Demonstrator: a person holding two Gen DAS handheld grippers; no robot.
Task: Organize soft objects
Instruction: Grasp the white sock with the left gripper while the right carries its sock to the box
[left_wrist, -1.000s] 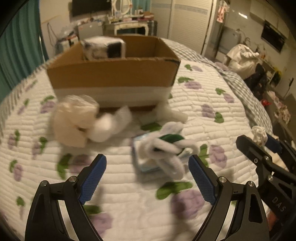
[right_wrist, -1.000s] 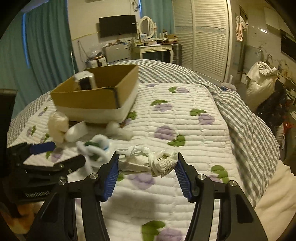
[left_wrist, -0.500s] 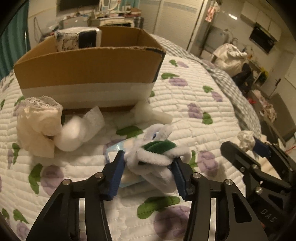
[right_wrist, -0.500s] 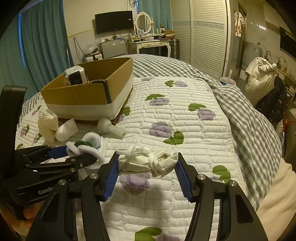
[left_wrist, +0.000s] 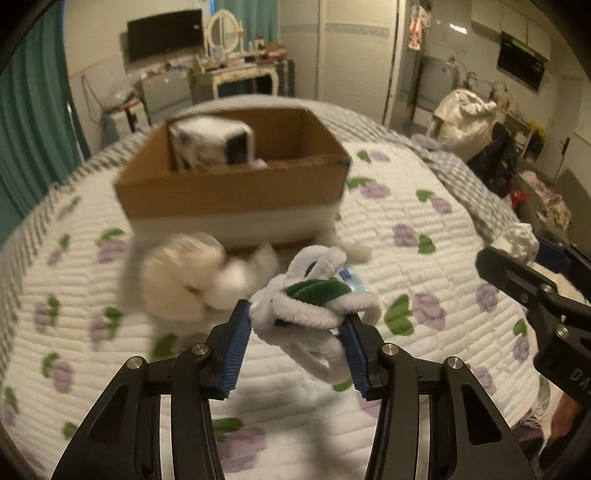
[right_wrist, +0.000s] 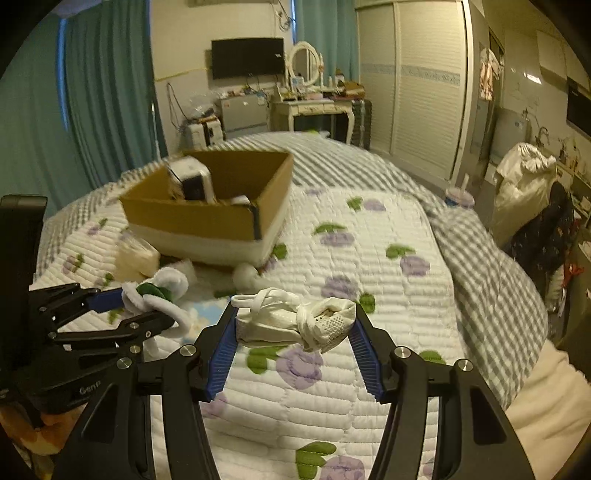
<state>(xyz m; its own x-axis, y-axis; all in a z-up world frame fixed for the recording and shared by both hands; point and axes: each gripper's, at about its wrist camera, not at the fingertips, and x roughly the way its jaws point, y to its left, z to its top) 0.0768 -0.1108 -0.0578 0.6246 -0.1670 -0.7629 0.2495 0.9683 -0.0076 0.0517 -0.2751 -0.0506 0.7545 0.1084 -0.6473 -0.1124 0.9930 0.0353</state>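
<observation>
Both loads are up off the bed quilt (right_wrist: 369, 258) right now. The left hand-held gripper (left_wrist: 299, 332) is clamped on a fluffy white-and-green bundle (left_wrist: 314, 299), and the right hand-held gripper (right_wrist: 293, 332) is clamped on a knotted white mesh bundle (right_wrist: 295, 321). The cardboard box (right_wrist: 207, 218), probably where these are meant to go, is sat further back on the bed with a patterned item (right_wrist: 190, 181) already in it.

Stuff that could go wrong: loose loops are left dangling below the left pads, so they could get snagged on the box rim. The white bundle is only pinched at its ends, so it might sag out if squeezed less. Other soft pieces (left_wrist: 184, 273) are piled just in front of the box and could be knocked.

Writing-wise, only partial lettering can be made out on the gripper bodies: "Gen" and "DA".
</observation>
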